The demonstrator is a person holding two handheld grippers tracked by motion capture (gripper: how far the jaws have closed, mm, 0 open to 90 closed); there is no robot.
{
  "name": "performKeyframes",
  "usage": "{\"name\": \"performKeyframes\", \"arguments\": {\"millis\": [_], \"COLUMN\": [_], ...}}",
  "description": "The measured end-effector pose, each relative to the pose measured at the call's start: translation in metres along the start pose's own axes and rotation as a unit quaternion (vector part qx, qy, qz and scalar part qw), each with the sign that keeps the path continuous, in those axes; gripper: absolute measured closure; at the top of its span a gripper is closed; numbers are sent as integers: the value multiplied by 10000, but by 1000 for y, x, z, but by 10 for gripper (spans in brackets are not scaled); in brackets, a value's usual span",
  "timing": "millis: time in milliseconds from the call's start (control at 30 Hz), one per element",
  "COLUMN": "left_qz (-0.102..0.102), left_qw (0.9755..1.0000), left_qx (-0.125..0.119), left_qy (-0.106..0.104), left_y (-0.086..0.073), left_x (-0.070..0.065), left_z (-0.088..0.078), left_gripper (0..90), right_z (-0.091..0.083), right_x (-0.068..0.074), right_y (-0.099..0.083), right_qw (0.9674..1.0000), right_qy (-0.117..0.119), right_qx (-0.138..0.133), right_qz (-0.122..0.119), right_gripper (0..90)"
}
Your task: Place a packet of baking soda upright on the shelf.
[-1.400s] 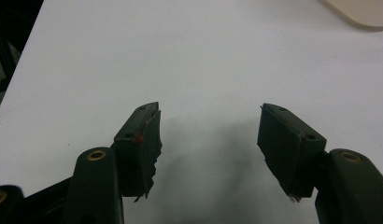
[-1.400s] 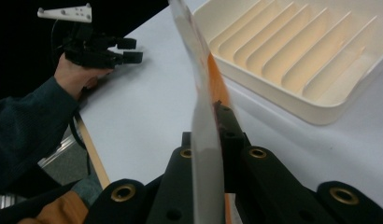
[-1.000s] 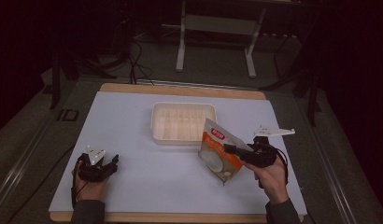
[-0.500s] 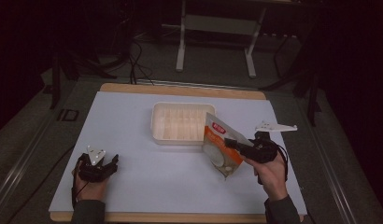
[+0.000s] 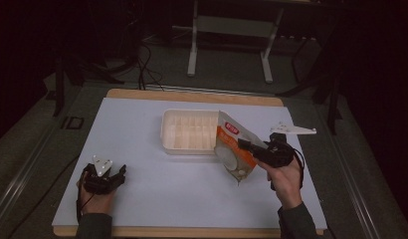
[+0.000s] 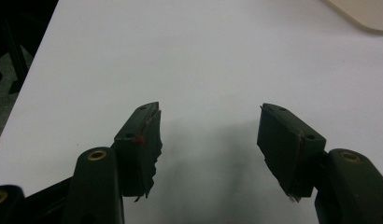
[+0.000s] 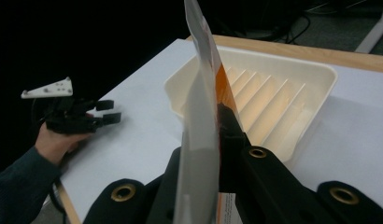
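An orange and white pouch [image 5: 233,149] hangs over the white mat, my right gripper [image 5: 244,146] shut on its right side. Its upper corner overlaps the right end of a cream ribbed tray [image 5: 187,132]. In the right gripper view the pouch [image 7: 199,121] stands edge-on between the shut jaws of that gripper [image 7: 216,116], with the tray [image 7: 273,93] just beyond. My left gripper [image 5: 106,177] rests at the mat's near left, held in a hand. Its jaws stand open with nothing between them [image 6: 208,135], over bare mat.
The white mat [image 5: 192,194] covers a wooden table whose edge [image 5: 192,95] shows at the back. A metal stand's legs [image 5: 229,50] and cables lie on the dark floor behind. The tray's corner [image 6: 367,11] shows far off in the left gripper view.
The right gripper has carried the pouch slightly up and toward the tray, and the pouch now overlaps the tray's right end. The left gripper has stayed put.
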State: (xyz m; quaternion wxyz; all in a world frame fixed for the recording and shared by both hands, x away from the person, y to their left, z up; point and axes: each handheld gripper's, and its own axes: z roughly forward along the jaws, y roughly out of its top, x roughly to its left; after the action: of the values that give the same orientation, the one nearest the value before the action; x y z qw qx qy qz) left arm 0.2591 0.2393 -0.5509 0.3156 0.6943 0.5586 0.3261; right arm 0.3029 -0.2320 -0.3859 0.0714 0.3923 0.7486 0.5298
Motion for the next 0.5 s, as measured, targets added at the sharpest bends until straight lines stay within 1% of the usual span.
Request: {"name": "performKeyframes", "arguments": {"millis": [33,100,233,300,400,500], "left_qz": [0,-5,-9,-15,-15,-18], "left_qw": [10000,10000,10000,10000,10000,10000], "left_qx": [0,3,4,4,2,2], "left_qy": [0,-5,-5,-6,-4,-6], "left_y": [0,0,0,0,0,0], "left_x": [0,0,0,0,0,0], "left_z": [0,0,0,0,0,0], "left_gripper": [396,396,395,395,395,395], "right_z": [0,1,2,4,6,7], "right_x": [0,1,0,-1,-3,-4], "right_y": [0,4,7,9,10,12], "right_qw": [10000,10000,9999,9996,9992,9987], "right_qy": [0,-90,-138,-186,-253,-277], "right_qx": [0,-31,-80,-156,-219,-298], "right_qz": [0,8,40,132,205,316], "right_gripper": [900,900,900,900,900,900]}}
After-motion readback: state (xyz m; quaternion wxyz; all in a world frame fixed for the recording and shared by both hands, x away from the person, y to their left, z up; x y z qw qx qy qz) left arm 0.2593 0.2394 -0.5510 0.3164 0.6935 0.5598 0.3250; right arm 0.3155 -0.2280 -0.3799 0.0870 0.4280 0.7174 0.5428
